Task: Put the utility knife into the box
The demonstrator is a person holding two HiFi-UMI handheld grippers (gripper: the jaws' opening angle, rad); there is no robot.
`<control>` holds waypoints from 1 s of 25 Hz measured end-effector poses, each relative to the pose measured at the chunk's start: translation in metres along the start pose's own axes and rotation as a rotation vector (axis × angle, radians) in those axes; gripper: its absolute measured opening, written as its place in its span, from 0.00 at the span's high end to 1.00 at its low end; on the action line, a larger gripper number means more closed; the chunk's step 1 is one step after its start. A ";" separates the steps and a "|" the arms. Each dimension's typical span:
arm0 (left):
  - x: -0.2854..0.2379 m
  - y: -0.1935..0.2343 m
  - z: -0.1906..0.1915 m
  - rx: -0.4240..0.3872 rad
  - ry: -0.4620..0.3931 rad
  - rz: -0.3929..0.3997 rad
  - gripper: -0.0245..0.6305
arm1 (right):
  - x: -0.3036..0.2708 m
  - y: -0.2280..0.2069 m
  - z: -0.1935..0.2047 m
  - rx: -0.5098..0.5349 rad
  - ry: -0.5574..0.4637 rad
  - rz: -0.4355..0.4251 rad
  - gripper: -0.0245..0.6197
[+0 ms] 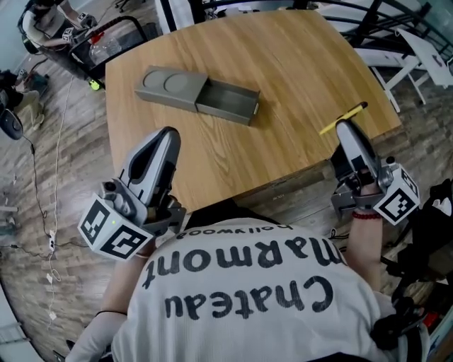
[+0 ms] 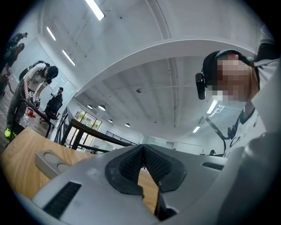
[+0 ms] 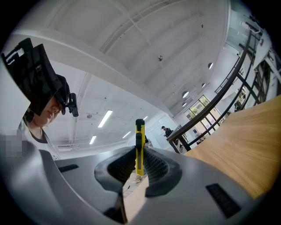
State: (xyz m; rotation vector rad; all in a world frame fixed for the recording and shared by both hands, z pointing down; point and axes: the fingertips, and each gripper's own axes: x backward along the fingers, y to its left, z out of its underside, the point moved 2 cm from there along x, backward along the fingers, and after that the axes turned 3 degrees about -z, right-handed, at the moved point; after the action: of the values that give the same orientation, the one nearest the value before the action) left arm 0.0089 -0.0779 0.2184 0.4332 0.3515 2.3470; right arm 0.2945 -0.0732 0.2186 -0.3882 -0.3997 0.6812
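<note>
As ribbed pads (image 3: pixel 155 165) pinch it, the yellow utility knife (image 3: pixel 139 149) juts.

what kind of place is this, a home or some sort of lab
Likely a big open lab or workshop hall, not a home: a high white ceiling with strip lights, a long dark railing, and another person working at a cart beyond the wooden table.

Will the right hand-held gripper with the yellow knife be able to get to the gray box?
Probably yes. Only bare table lies between the right hand-held gripper, shut on the utility knife, and the box, whose tray is slid open.
</note>
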 end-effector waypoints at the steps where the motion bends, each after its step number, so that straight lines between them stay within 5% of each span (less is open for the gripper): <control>1: 0.000 0.002 -0.003 -0.013 -0.001 -0.001 0.95 | -0.005 0.000 0.001 0.001 0.006 -0.006 0.88; 10: 0.010 0.039 -0.011 -0.010 -0.009 -0.080 0.95 | -0.045 -0.013 0.020 -0.012 0.048 -0.046 0.88; 25: -0.005 0.085 -0.021 0.002 0.000 -0.096 0.95 | -0.091 -0.043 0.031 0.003 0.114 -0.019 0.88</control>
State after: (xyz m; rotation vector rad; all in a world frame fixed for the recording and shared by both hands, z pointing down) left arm -0.0477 -0.1442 0.2297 0.4088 0.3663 2.2535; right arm 0.2379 -0.1574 0.2448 -0.4180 -0.2938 0.6381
